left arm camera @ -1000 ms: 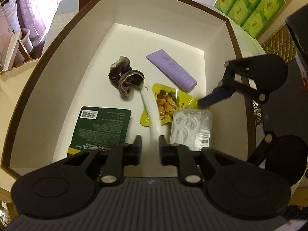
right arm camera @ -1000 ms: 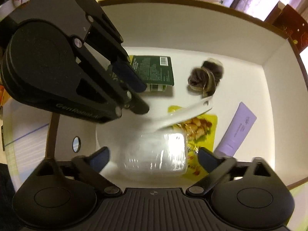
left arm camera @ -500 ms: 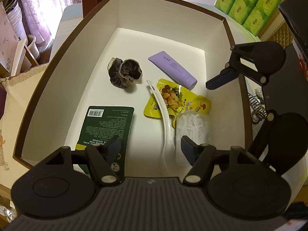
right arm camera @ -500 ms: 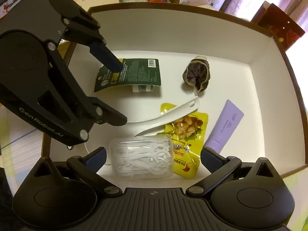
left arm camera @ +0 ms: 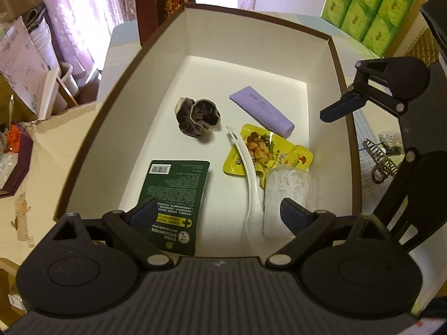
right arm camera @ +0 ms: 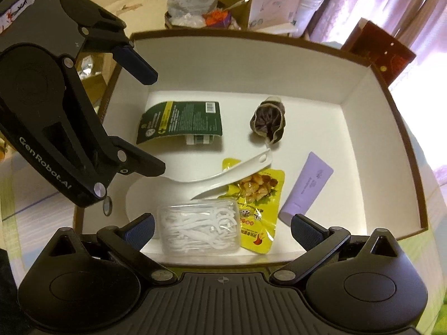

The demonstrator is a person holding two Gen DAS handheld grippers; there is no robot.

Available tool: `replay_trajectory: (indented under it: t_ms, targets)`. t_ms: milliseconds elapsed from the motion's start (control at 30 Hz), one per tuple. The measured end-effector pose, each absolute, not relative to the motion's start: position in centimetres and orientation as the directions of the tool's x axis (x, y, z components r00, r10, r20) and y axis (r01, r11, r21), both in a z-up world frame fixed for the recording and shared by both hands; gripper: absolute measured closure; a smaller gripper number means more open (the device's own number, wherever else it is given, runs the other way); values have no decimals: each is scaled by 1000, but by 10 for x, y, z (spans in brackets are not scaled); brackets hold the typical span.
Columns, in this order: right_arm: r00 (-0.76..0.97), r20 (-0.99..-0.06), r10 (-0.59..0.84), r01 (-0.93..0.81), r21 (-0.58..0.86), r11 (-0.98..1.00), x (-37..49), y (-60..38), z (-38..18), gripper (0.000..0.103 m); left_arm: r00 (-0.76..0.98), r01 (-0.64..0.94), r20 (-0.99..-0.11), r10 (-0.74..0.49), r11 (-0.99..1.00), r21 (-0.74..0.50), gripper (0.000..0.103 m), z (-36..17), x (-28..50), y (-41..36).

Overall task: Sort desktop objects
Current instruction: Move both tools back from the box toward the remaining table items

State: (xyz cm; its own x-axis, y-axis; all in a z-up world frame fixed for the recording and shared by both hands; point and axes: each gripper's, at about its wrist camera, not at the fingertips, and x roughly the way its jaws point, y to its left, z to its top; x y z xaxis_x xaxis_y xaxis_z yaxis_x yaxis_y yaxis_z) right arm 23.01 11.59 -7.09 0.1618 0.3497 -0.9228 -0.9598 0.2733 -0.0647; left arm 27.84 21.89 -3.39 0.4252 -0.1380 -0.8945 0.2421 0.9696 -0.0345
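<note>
An open box with a brown rim and white inside holds a dark scrunchie, a purple tube, a yellow snack packet, a white spoon, a clear case of floss picks and a green packet. My left gripper hangs open over the box's near side, holding nothing. My right gripper is open and empty above the floss case; one of its fingers shows over the right rim.
Green tissue packs are stacked beyond the box at the right. A dark red bag stands at a far corner. A brown hair claw lies on the table right of the box. Cardboard boxes and clutter crowd the other side.
My left gripper opened and let go of the white spoon, which now lies across the snack packet. Both grippers have drawn back and up from the box.
</note>
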Motion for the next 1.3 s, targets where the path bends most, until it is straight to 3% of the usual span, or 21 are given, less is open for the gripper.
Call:
replay_trajectory:
  t_ms: [1300]
  targets:
    - [265,-734,625,-937,-42,347,131,2,26,2,609,163,-791,-61,985,50,4,54,158,155]
